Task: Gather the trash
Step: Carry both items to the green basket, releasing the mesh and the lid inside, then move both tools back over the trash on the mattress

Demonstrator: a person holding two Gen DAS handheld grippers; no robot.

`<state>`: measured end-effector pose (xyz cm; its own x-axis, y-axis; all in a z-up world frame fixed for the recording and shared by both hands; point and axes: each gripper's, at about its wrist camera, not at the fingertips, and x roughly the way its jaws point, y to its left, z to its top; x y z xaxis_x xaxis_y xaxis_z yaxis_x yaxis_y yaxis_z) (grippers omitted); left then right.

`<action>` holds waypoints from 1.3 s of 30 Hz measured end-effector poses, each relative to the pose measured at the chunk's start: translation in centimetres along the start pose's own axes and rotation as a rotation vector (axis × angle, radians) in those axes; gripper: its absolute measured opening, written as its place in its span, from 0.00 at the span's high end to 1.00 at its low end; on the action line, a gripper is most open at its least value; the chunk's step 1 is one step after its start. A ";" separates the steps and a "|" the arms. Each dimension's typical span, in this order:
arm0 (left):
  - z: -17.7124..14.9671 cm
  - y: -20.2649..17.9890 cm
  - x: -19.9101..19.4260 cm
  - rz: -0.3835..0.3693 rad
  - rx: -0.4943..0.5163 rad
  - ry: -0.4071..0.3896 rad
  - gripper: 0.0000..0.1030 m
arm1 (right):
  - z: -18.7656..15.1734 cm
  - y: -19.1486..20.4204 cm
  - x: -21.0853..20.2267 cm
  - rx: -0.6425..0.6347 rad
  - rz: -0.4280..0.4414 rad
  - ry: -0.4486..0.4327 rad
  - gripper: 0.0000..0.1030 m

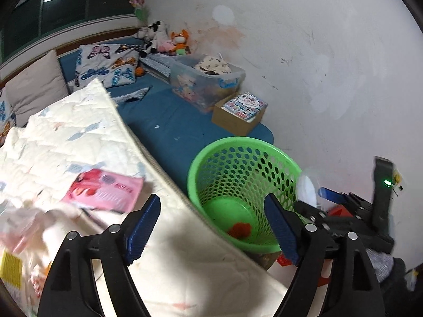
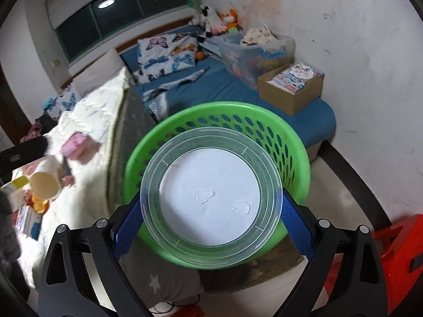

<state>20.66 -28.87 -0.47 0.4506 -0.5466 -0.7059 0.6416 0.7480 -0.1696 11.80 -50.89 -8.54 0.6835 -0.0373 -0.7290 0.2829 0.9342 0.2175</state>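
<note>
Two claws at work by the bin, one loaded and one empty.

One clear plastic lid (image 2: 211,200) is gripped by its opposite edges in the right claw (image 2: 211,211) and is kept flat directly above the green basket (image 2: 296,142), probably so that it can be dropped straight in. The left claw (image 1: 212,227) is spread wide w/ nothing between the pads; it is pointed at the bed edge & the basket. One red scrap (image 1: 239,229) is seen already on the basket bottom. More trash is left on the cream quilt (image 1: 79,132): a pink packet (image 1: 105,192), a paper cup (image 2: 46,185), approx. some blurred wrappers. The basket is stood on the floor against the bed, so the reach from the quilt is short.
</note>
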 end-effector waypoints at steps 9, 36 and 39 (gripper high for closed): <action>-2.0 2.7 -4.9 0.034 -0.051 -0.053 0.18 | 0.6 -0.7 3.2 -0.003 -0.054 0.048 0.09; -11.2 15.9 -19.6 0.288 -0.294 -0.202 0.18 | -1.0 7.9 -5.0 -0.092 0.070 -0.053 0.07; -12.4 17.1 -20.3 0.301 -0.322 -0.199 0.18 | -0.9 11.0 -5.7 -0.143 0.118 -0.061 0.07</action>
<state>14.83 -0.35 2.44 0.7170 -0.3262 -0.6160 0.2544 0.9452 -0.2045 10.40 -40.04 -2.56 0.7470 0.0585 -0.6622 0.1029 0.9739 0.2021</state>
